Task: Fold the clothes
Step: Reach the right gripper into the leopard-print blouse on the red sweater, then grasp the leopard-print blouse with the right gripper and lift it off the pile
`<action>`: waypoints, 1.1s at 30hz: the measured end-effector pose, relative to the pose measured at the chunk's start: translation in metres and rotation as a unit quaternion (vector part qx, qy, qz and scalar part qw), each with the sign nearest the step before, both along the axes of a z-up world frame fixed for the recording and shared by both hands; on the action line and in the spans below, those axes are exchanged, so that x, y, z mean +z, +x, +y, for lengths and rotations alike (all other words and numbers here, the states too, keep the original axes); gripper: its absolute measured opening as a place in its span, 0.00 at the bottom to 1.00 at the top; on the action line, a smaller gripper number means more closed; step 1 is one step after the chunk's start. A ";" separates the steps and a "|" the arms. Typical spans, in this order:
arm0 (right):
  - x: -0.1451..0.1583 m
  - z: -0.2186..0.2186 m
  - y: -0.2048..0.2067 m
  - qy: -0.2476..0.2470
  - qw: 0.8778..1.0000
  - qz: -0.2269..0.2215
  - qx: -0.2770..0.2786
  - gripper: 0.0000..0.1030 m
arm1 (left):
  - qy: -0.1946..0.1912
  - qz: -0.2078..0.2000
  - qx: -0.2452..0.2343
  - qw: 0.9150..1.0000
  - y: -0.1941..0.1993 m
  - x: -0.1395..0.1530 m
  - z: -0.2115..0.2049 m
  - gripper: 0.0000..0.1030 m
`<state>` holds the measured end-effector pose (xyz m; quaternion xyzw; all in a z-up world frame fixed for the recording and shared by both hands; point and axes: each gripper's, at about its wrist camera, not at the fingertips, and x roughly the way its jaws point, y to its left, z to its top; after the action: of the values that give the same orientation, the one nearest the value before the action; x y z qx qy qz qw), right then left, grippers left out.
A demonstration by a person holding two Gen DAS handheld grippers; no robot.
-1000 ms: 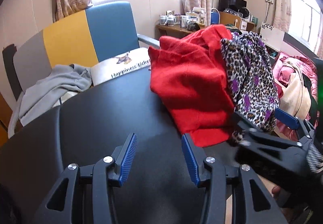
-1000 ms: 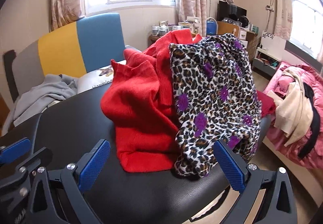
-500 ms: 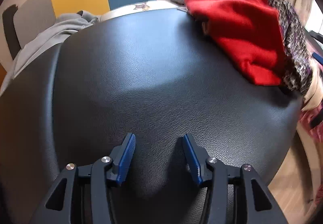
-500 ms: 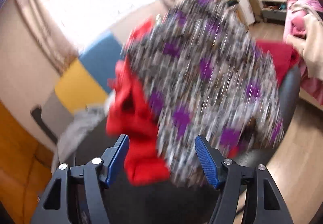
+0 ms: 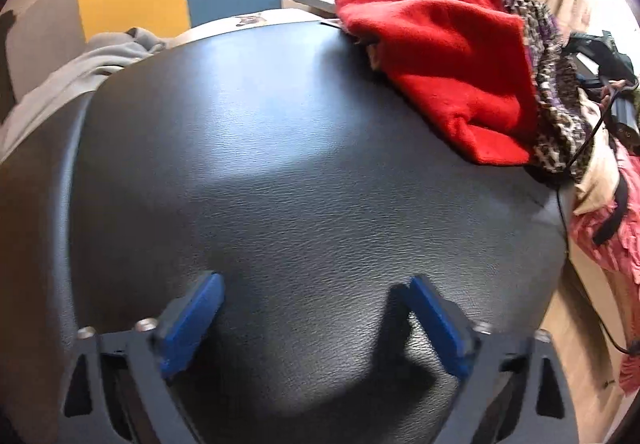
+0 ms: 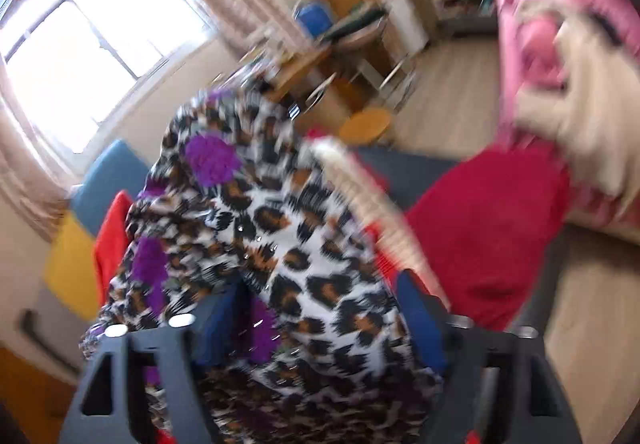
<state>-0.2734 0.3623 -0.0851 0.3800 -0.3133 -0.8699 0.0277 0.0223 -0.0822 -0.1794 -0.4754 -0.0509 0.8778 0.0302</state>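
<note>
Now the left tool (image 5: 312,318) hangs low over the bare black bench (image 5: 280,164), and its jaws have just been opening; they stand wide with nothing between them. A second ago that view looked across at the pile. The right tool (image 6: 320,320), then wide in front of the clothes, has just been closing and now grips the leopard-print garment (image 6: 272,228), bunched between its blue pads. The red sweater (image 5: 436,56) lies at the bench's far right edge.
</note>
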 end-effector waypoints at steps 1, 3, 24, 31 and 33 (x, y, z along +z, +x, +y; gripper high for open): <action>-0.001 -0.007 0.003 0.006 1.000 0.001 0.008 0.26 | -0.002 0.000 -0.001 1.000 0.001 0.000 0.001 1.00; 0.005 -0.028 0.013 0.043 0.999 0.014 0.025 0.16 | -0.010 -0.005 -0.005 1.000 0.000 0.000 0.003 1.00; -0.004 -0.441 0.246 -0.092 0.788 0.030 0.609 0.52 | 0.091 0.056 0.231 0.967 0.129 0.054 -0.172 0.73; -0.031 -0.442 0.294 -0.074 0.783 -0.024 0.617 0.52 | 0.118 0.051 0.248 0.960 0.158 0.045 -0.190 0.73; -0.029 -0.415 0.286 -0.063 0.804 -0.019 0.592 0.56 | 0.140 0.047 0.227 0.963 0.148 0.042 -0.182 0.73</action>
<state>0.0123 -0.0531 -0.1136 0.5053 -0.0820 -0.6558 0.5549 0.1705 -0.2637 -0.1372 -0.4005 -0.2782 0.8672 -0.1013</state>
